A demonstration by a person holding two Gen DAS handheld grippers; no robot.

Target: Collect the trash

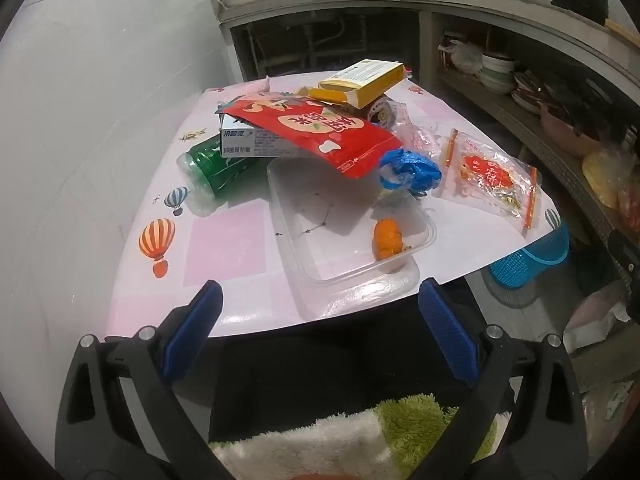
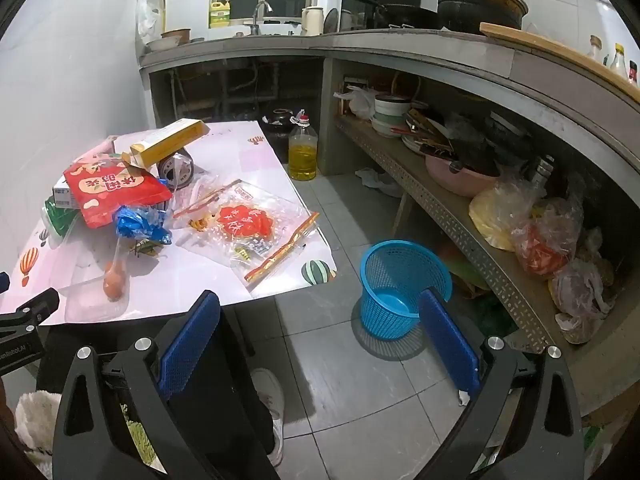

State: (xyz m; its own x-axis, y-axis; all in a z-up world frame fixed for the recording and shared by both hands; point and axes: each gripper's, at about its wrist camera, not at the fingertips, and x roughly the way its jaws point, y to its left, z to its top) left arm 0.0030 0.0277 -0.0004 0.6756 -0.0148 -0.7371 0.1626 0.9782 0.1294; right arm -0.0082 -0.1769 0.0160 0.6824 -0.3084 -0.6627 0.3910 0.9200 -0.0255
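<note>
Left wrist view shows our left gripper [image 1: 316, 320] hanging just short of the table [image 1: 224, 248], jaws spread wide with nothing between them. The trash is all on that table: a clear plastic tray [image 1: 344, 224] nearest us with an orange scrap [image 1: 386, 242] in it, a red snack bag [image 1: 320, 132] draped over a white box [image 1: 240, 142] and a green bottle [image 1: 218, 168], a yellow carton [image 1: 360, 80] perched on a tape roll [image 1: 382, 112], a crumpled blue bag [image 1: 412, 168], and a clear printed pouch [image 1: 492, 176] near the table's right edge.

We judge the pile to be the main hazard. The red bag and the carton rest loosely on other things, so pulling one piece from below could tip the carton or send the bottle rolling off the edge. The tray is thin and slick; a pinch on its rim may flex it and spill the orange scrap. The pouch could slide off if nudged.

Our right gripper [image 2: 320, 332] is off the table's near right corner, angled downward over the floor, jaws equally wide and empty, looking toward the blue basket [image 2: 400, 288] standing on the tiles beside the table. The basket is light and open-meshed; we think a drop from too far aside could miss it or knock it over. Both hands seem poised before any pickup.
</note>
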